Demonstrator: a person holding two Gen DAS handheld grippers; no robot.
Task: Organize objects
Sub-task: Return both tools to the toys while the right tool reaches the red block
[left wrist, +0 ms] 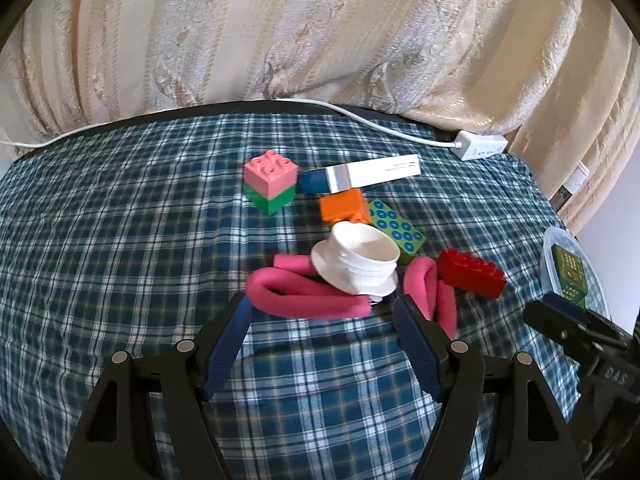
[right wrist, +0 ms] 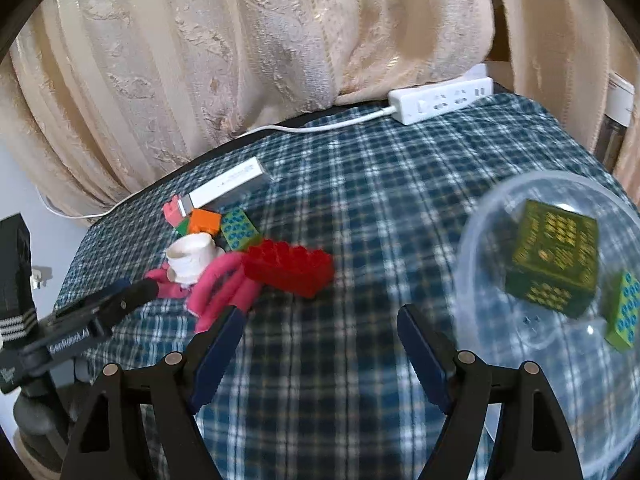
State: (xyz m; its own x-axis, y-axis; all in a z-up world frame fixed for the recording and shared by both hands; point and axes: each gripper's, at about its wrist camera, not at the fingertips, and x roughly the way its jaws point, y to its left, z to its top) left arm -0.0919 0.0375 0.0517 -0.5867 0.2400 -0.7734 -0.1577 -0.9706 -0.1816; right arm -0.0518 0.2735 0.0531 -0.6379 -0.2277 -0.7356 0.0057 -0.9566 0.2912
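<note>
Pink foam tubing [left wrist: 308, 300] lay just ahead of the left hand-held gripper [left wrist: 322, 312], whose jaws stood apart and empty above the checked cloth of the worktop [left wrist: 120, 240]. A white ribbed cup [left wrist: 358, 266] rested tilted on the tubing, so a clean pick probably meant closing on the cup's wall alone and keeping the pads clear of the foam. Beyond it sat a pink-on-green brick stack [left wrist: 272, 186], an orange brick [left wrist: 345, 207], a green dotted block [left wrist: 396, 230], a red brick [left wrist: 470, 273] and a long white box [left wrist: 376, 171]. Whether the small metal glint under the cup was part of it, I could not tell.

From the right wrist, the right hand-held gripper [right wrist: 320, 316] was also open and held nothing, hanging between the red brick [right wrist: 290, 268] and a clear plastic bowl [right wrist: 480, 236]. Inside the bowl lay a dark green patterned cube [right wrist: 554, 258] and a green dotted block [right wrist: 622, 316]. Blur smeared the bowl's rim, and its near side was cut off by the frame.
</note>
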